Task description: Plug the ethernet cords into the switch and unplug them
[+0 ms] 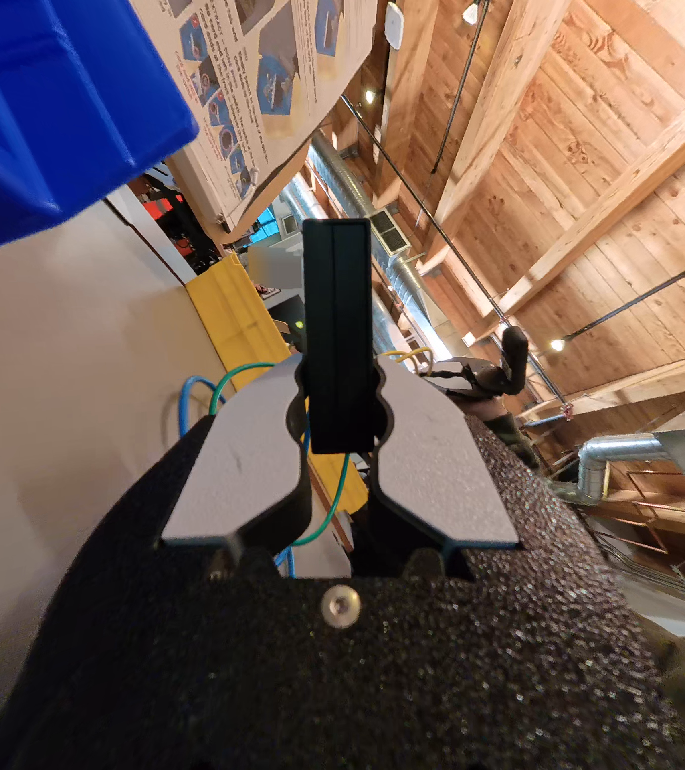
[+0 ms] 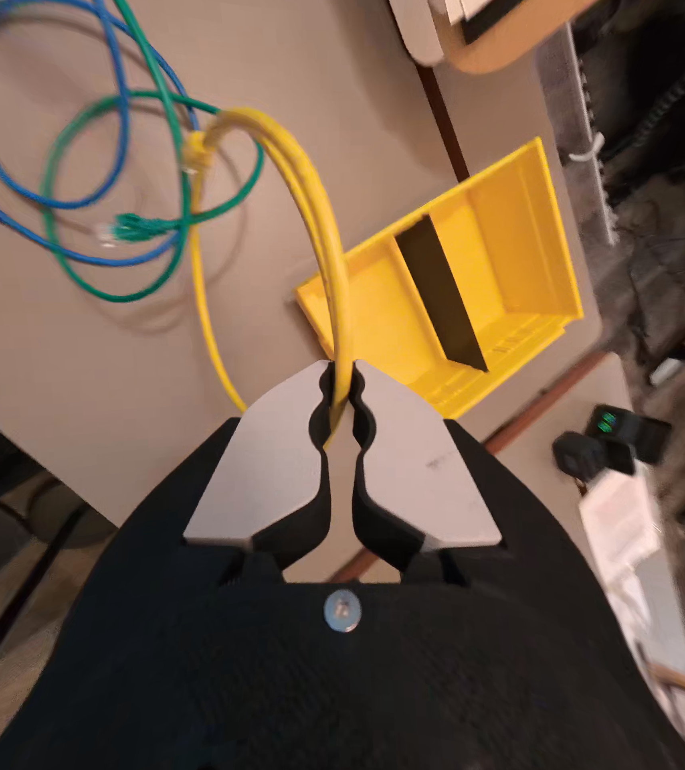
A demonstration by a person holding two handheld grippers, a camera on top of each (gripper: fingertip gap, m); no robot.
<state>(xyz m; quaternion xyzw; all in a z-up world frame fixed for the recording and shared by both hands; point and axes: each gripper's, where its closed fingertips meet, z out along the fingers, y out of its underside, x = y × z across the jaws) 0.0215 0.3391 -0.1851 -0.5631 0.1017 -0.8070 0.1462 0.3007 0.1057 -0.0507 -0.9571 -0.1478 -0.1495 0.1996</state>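
My left gripper (image 1: 338, 377) is clamped on the black switch (image 1: 337, 333), sticking up toward 12 o'clock. Right gripper (image 2: 342, 366) pinches the yellow cord (image 2: 324, 233); blue (image 2: 20, 196) & green cords (image 2: 145, 225) lie loose on the table (image 2: 82, 354) at 10 o'clock, yellow bin (image 2: 519, 266) at 1.

Yellow bin (image 2: 515, 266): glossy smooth plastic. Blue bin (image 1: 41, 104): same glossy plastic. Table (image 2: 61, 354): matt beige, smooth. Ceiling (image 1: 582, 166): bare knotty wood planks. Duct (image 1: 607, 454): dull ribbed metal. Yellow cord (image 2: 324, 233): smooth jacket.
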